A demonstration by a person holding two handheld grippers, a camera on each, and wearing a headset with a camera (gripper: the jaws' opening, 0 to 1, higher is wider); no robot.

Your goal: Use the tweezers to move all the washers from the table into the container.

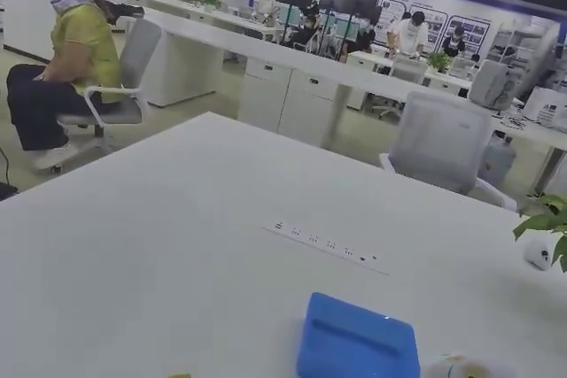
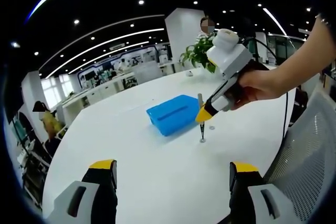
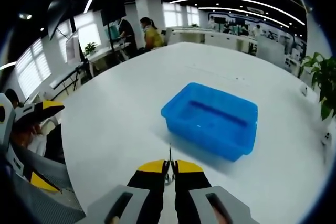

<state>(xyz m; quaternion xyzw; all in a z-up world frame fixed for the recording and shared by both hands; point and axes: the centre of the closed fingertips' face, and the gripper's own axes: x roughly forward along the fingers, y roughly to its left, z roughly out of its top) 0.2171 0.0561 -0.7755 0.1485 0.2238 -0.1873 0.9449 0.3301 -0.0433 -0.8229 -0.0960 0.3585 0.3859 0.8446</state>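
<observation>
The blue container [image 3: 212,119] stands open on the white table [image 3: 121,103], just beyond my right gripper [image 3: 169,166], whose yellow-tipped jaws are shut on thin metal tweezers [image 3: 169,153]. In the left gripper view a hand holds the right gripper [image 2: 205,113] with the tweezers [image 2: 201,127] pointing straight down; their tip is at the table surface, in front of the container [image 2: 173,114]. A small washer [image 2: 212,127] lies beside the tweezers. My left gripper [image 2: 173,169] stands wide open with nothing between its fingers, well back from the container [image 1: 357,341].
A power strip [image 1: 328,245] is set into the table beyond the container. A potted plant [image 1: 547,223] stands at the table's right edge. Office chairs [image 1: 443,139] and other desks lie beyond, and a person [image 1: 75,59] sits at the far left.
</observation>
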